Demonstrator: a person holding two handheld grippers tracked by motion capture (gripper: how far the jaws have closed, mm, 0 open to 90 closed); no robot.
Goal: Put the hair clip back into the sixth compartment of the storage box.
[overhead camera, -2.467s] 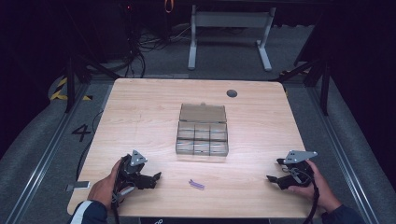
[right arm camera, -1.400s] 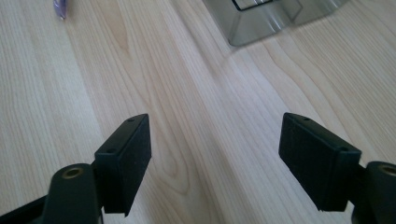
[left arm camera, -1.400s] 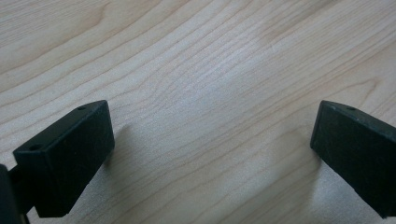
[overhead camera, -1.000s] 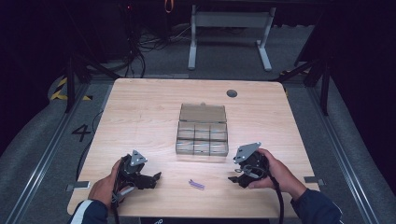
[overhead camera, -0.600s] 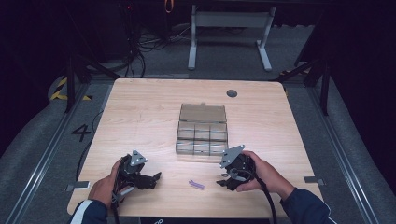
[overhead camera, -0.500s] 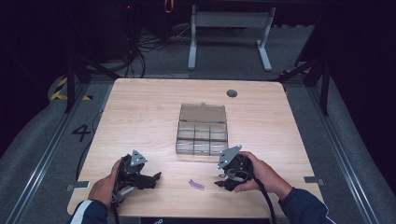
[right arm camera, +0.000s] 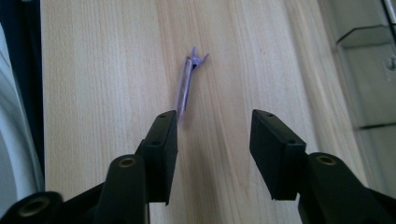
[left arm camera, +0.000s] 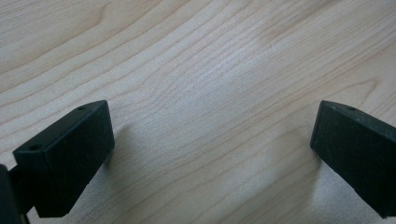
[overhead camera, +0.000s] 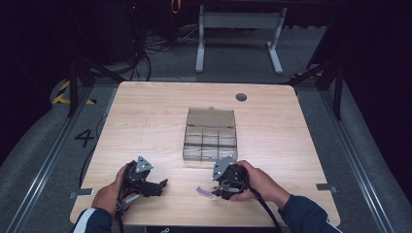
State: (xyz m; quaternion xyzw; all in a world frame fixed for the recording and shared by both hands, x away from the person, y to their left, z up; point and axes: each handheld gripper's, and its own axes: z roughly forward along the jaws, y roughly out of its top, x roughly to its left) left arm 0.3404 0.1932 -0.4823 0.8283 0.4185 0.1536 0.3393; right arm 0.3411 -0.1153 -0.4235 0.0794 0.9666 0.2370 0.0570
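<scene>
Resting on: the light wooden table (overhead camera: 145, 121) is carrying everything; 2 hands are coming in from its near edge, each one holding a gripper.
Left gripper (overhead camera: 154, 187): it is lying low at the near left part of the table, held by the left hand (overhead camera: 108, 196). In the left gripper view its 2 black jaws are standing wide apart, with bare wood between them, so it is gripping nothing.
Right gripper (overhead camera: 215, 190): it is sitting at the near middle of the table, just near of the box, held by the right hand (overhead camera: 257, 182). In the right gripper view the jaws are standing partly open and are holding nothing.
Purple clip (right arm camera: 187, 81): this small thin purple piece is lying flat on the wood, just to the left of the right gripper in the high view (overhead camera: 204, 191). In the right gripper view its near end is reaching the tip of the left jaw; I cannot tell if it is touching it. It is lying mostly beyond the jaws, not between them.
Clear box (overhead camera: 210, 141): this see-through compartment box is sitting at the middle of the table with its lid opened toward the far side. Its compartments are forming 2 rows of 3. What is lying inside is too small to tell.
Far side: a dark round spot (overhead camera: 241, 97) is showing on the table top near the far edge.
</scene>
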